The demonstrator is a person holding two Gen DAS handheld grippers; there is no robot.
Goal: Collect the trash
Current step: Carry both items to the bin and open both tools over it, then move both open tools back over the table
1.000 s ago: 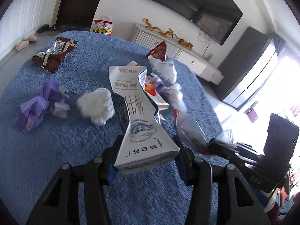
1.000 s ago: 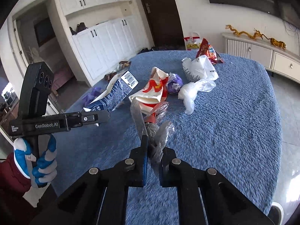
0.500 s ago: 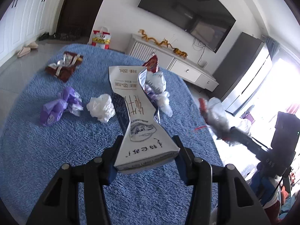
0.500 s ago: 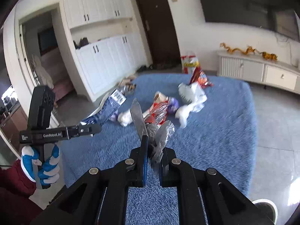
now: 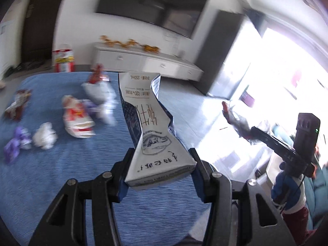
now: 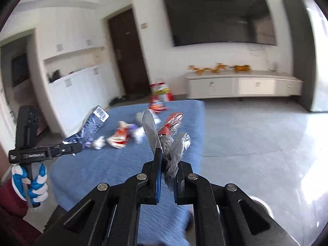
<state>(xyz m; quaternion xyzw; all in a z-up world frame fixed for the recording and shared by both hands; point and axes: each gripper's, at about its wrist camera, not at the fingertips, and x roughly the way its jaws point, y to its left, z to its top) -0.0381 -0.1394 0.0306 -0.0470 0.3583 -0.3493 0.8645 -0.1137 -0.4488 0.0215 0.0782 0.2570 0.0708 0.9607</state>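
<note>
My left gripper is shut on a crushed white-and-blue milk carton and holds it above the blue table. The carton also shows in the right wrist view. My right gripper is shut on a crumpled clear plastic wrapper with red print, held up off the right edge of the table; it also shows in the left wrist view. More trash lies on the table: a red-and-white bag, white wads, a purple wrapper.
A brown snack bag lies at the table's far left. A white TV cabinet stands against the far wall under a wall TV. A red-and-yellow bag stands on the floor beyond the table. Grey tiled floor lies to the right.
Both grippers have risen and pulled back from the table with their loads. The right gripper has swung out past the table's right edge. The trash on the table looks smaller and farther.
</note>
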